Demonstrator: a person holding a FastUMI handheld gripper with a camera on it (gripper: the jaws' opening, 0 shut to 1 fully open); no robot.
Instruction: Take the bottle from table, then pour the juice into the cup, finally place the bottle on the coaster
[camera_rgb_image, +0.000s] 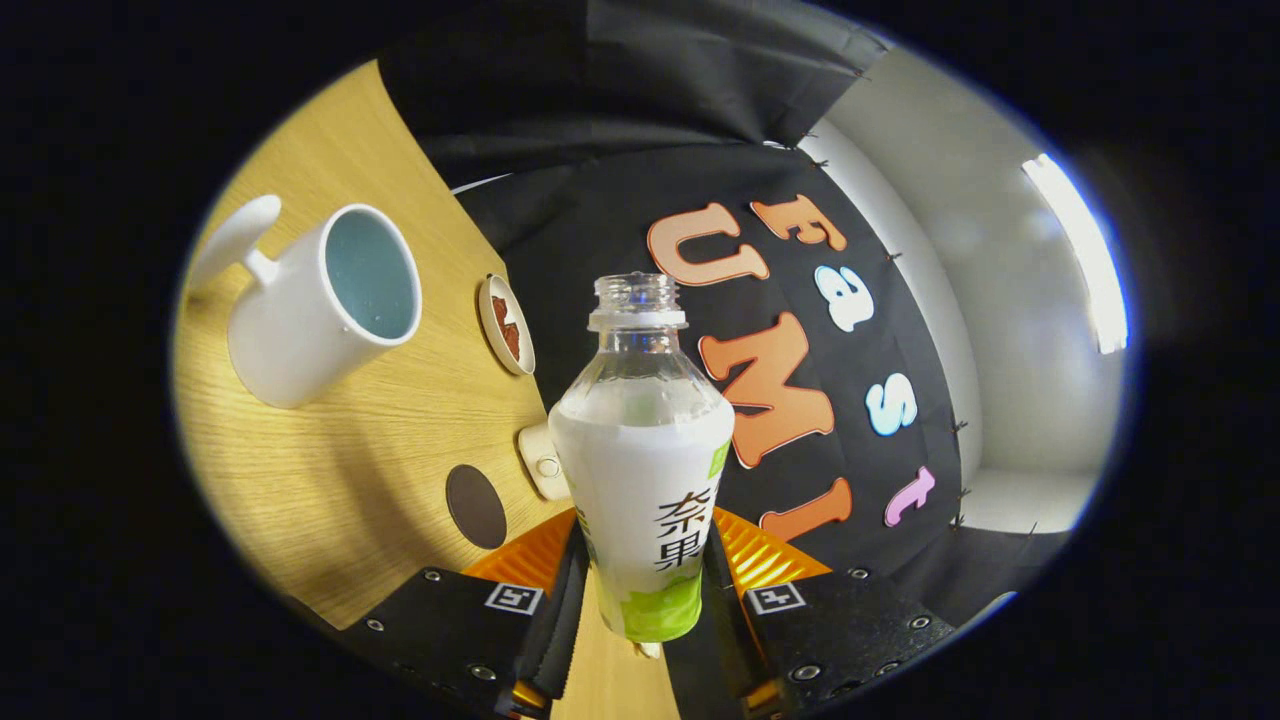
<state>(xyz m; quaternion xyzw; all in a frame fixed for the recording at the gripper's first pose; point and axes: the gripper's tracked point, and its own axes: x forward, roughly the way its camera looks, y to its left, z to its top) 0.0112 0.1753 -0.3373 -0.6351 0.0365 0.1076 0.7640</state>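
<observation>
**Between the fingers: bottle lifted, pour ahead**

Between the gripper's (640, 600) fingers sits the uncapped clear plastic bottle of pale juice (640, 460) — clamped at its lower body, held off the wooden desk (330, 470). To pour well, I judge, bring its open neck over the white mug (320, 305) — tip slowly. Nearby lies a dark round coaster (476, 506).

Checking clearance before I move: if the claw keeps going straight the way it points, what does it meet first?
Probably the booth's black cloth wall, though depth is unclear. The claw is shut on the bottle; the cup sits off to one side.
</observation>
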